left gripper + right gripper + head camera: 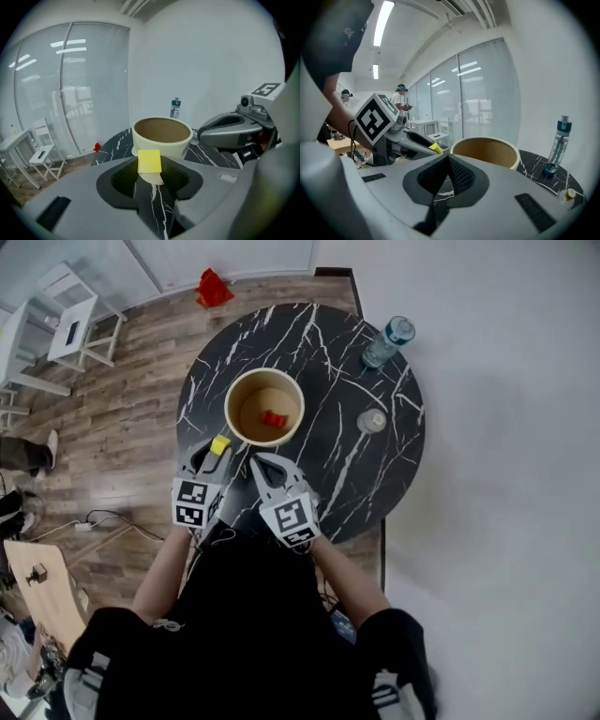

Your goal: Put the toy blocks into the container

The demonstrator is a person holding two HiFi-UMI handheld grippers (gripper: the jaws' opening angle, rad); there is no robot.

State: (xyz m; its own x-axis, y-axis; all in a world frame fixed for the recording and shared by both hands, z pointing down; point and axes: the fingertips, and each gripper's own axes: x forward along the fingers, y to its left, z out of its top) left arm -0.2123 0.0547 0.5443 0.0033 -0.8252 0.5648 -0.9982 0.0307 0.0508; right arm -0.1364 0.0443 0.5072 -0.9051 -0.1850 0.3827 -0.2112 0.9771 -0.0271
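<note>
A cream round container [265, 407] stands on the black marble table [375, 474], with a red toy block [274, 418] on its bottom. My left gripper [218, 448] is shut on a yellow toy block [149, 161], held just short of the container's [162, 136] near-left rim. My right gripper [262, 463] is shut with nothing between its jaws, beside the left one and just before the container [487, 150]. The yellow block [436, 148] also shows at the left gripper's tip in the right gripper view.
A water bottle [387, 342] stands at the table's far right, and a small cap-like thing [371, 421] lies nearer. White chairs [80, 322] and a red thing [213, 288] sit on the wood floor to the left. Other people stand far off in the right gripper view.
</note>
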